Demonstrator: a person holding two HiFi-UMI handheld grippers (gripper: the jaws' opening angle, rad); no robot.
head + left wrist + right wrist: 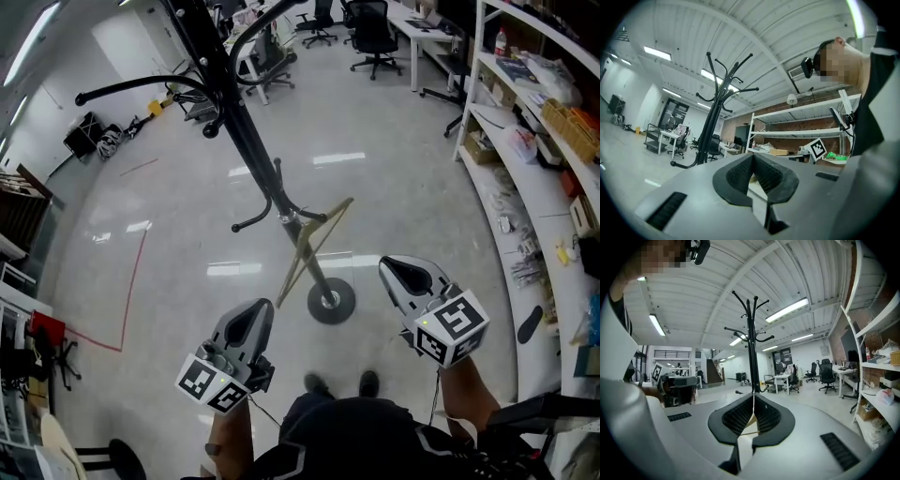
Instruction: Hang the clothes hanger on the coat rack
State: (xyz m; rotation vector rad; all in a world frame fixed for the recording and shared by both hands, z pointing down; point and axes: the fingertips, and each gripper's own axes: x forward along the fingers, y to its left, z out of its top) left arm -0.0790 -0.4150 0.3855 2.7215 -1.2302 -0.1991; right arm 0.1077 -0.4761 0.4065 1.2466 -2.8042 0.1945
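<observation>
By the coat rack (248,141), L hand-held gripper (262,307) & R hand-held gripper (388,265) both closed, empty.

Pale wooden clothes hanger (314,246) is noted hung by its metal hook from a low arm of the black coat rack (246,131), tilted beside the pole.

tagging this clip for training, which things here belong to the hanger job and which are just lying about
Job in hand:
coat rack
wooden hanger, by the rack's pole
left tongs, shut, empty
right tongs, shut, empty

Lying about:
office chairs
shelves
red floor tape
</observation>
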